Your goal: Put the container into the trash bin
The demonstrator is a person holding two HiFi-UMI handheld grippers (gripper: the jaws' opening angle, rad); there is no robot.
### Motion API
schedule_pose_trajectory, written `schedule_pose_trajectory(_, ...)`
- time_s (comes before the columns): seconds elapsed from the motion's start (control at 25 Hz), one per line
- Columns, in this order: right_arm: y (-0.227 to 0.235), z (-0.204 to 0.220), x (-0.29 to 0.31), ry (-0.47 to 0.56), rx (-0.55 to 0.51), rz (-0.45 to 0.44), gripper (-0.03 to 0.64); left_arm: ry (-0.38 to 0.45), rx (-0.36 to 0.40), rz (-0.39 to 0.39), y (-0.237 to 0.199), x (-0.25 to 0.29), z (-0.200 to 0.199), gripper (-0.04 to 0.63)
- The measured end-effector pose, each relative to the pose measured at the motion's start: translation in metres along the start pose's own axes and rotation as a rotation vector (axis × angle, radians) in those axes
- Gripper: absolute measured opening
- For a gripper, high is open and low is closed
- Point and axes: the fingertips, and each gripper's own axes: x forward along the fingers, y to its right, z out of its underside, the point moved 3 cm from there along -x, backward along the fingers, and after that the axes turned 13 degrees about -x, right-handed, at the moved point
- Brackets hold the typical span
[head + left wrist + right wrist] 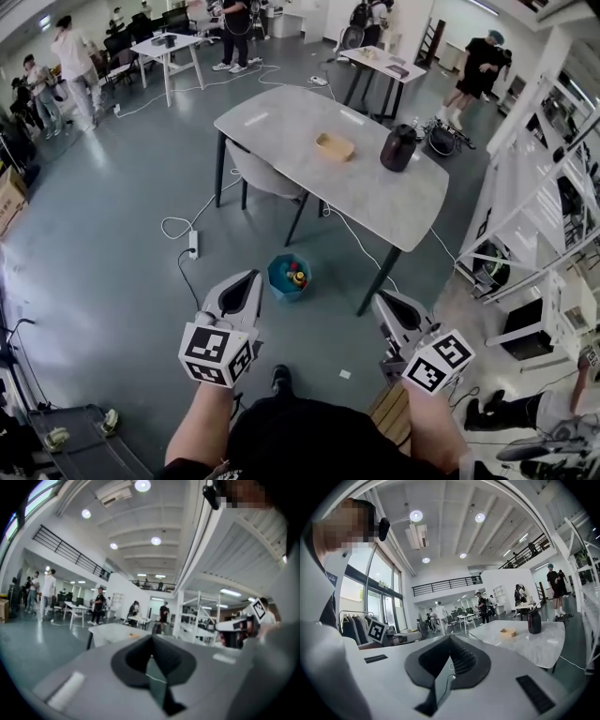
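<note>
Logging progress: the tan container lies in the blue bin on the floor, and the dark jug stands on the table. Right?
No. The head view shows the container on the table, left of the jug, not in the bin. The rest holds.

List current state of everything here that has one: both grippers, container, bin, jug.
Left gripper: shut, empty.
Right gripper: shut, empty.
Container: open-topped, on the table, not picked up yet.
Trash bin: upright on the floor by the table, open, some items inside.
Jug: upright on the table.
</note>
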Motion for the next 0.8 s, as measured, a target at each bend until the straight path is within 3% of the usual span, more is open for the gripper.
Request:
schedule_pose_trajectory(0.2, -0.006, -0.008, 0.037, -0.017, -0.015, -0.013, -0.006, 0.0, -0.017, 0.013, -0.031, 0.007, -0.009, 0.005)
schedule_pose_trajectory(0.6, 0.006, -0.01, 0.086, -0.012, -0.012, -0.045, -0.008, -0.01, -0.057, -0.035, -0.072, 0.018, -0.007, 0.005)
schedule_pose_trajectory(0.8, 0.033, -0.008, 0.109, 0.005, 0.013, -0.046, -0.006, -0.024, -0.038, -0.035, -0.078, 0.044, -0.013, 0.005)
